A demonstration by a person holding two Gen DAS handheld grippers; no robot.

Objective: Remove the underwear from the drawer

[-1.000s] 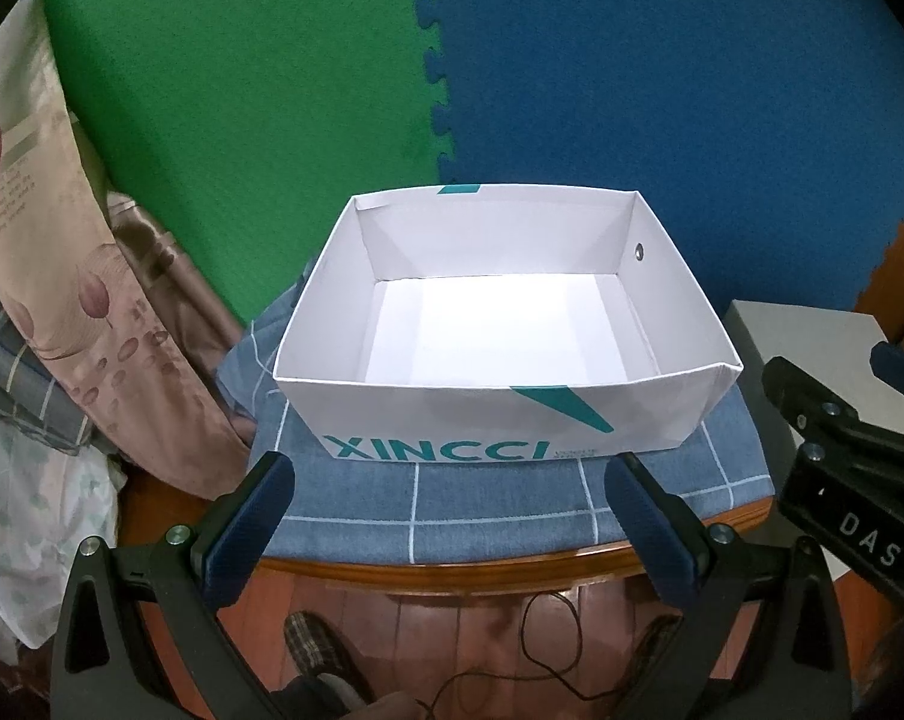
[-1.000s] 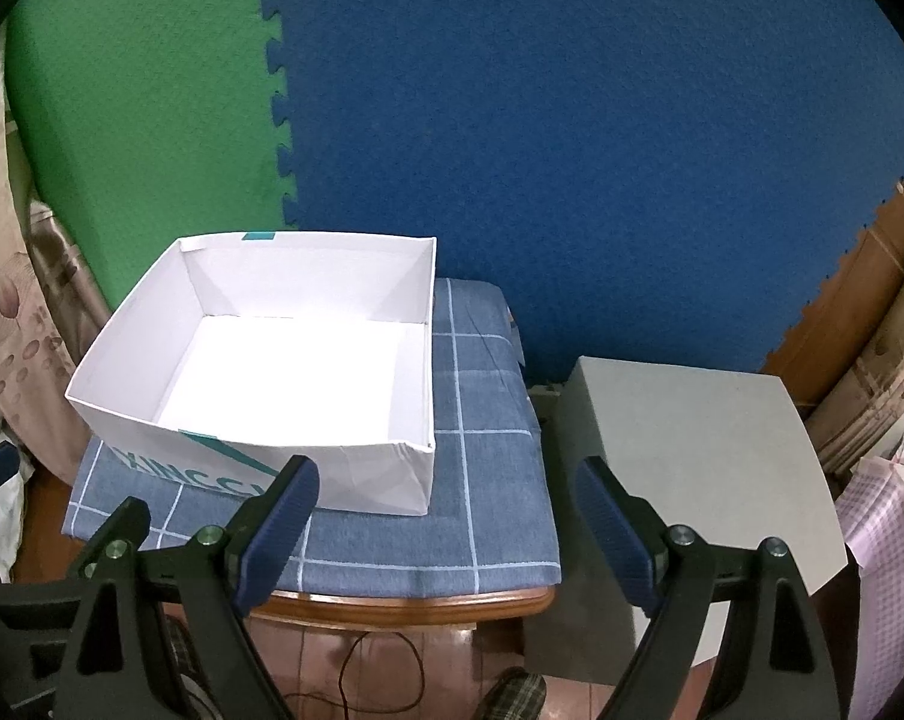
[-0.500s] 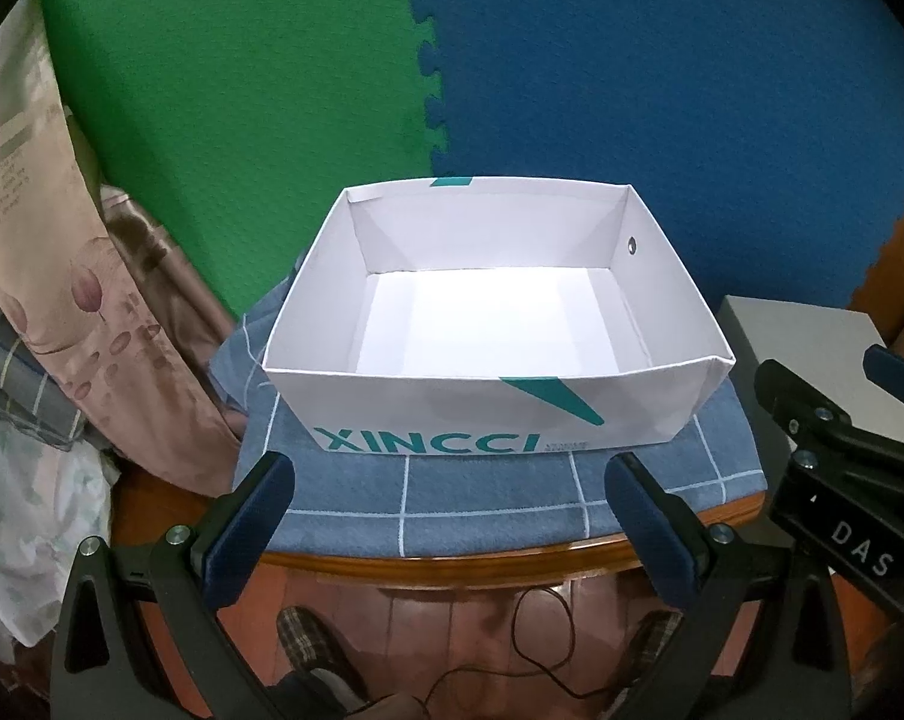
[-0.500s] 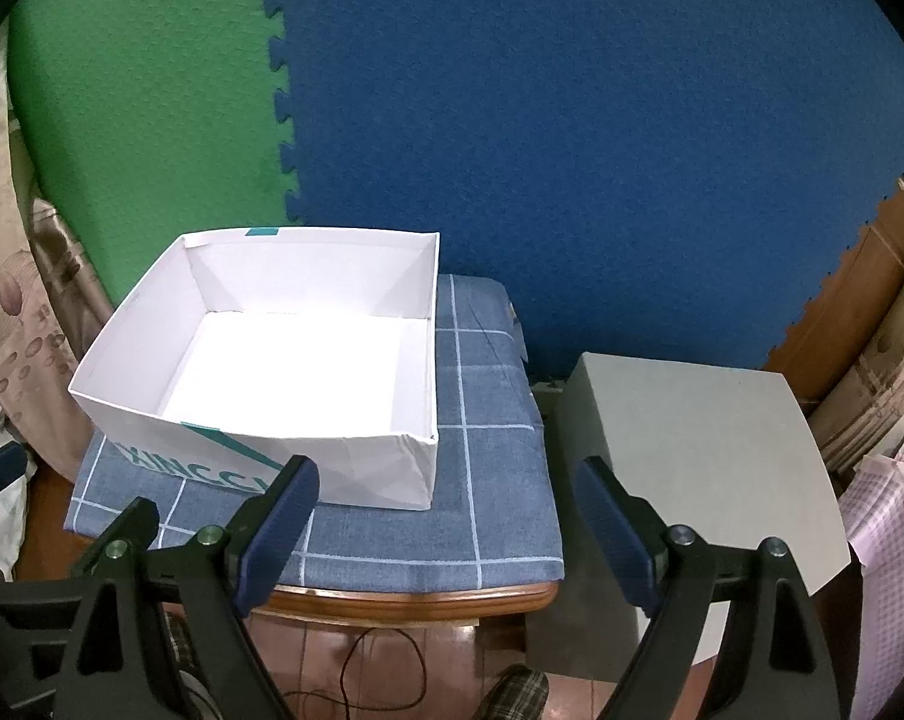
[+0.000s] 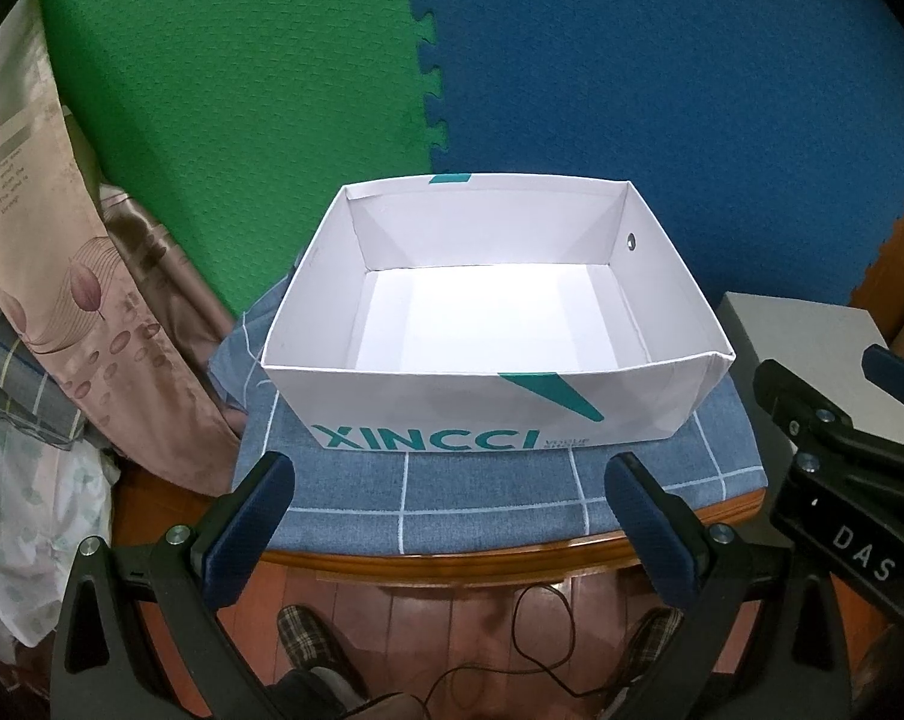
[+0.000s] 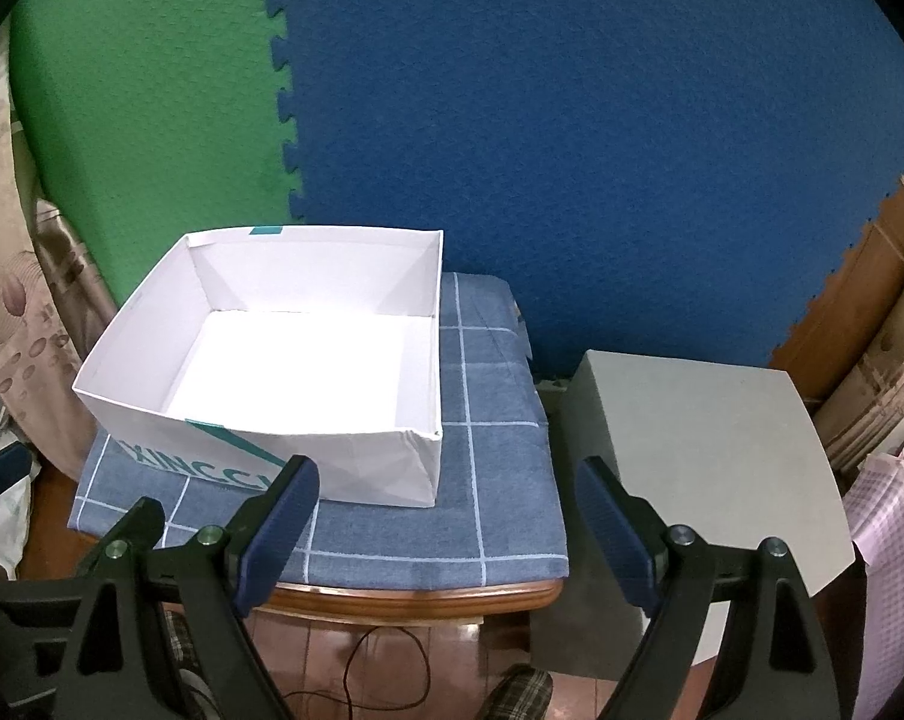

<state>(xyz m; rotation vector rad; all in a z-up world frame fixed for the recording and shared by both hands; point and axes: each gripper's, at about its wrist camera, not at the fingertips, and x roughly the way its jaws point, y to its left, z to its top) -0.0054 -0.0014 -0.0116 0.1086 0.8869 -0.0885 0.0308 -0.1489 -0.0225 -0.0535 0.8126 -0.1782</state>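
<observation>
One white box (image 5: 607, 414), one cushion (image 5: 499, 504), two tongs (image 5: 452, 498).

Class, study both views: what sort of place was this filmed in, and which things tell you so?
Probably a room in a home, set up for recording. Patterned bedding is piled at the left, a cushioned wooden stool holds a white box, and foam play mats cover the wall.

Left tool (image 5: 449, 483) fingers spread wide, right tool (image 6: 446, 489) likewise, both level, side by side
</observation>
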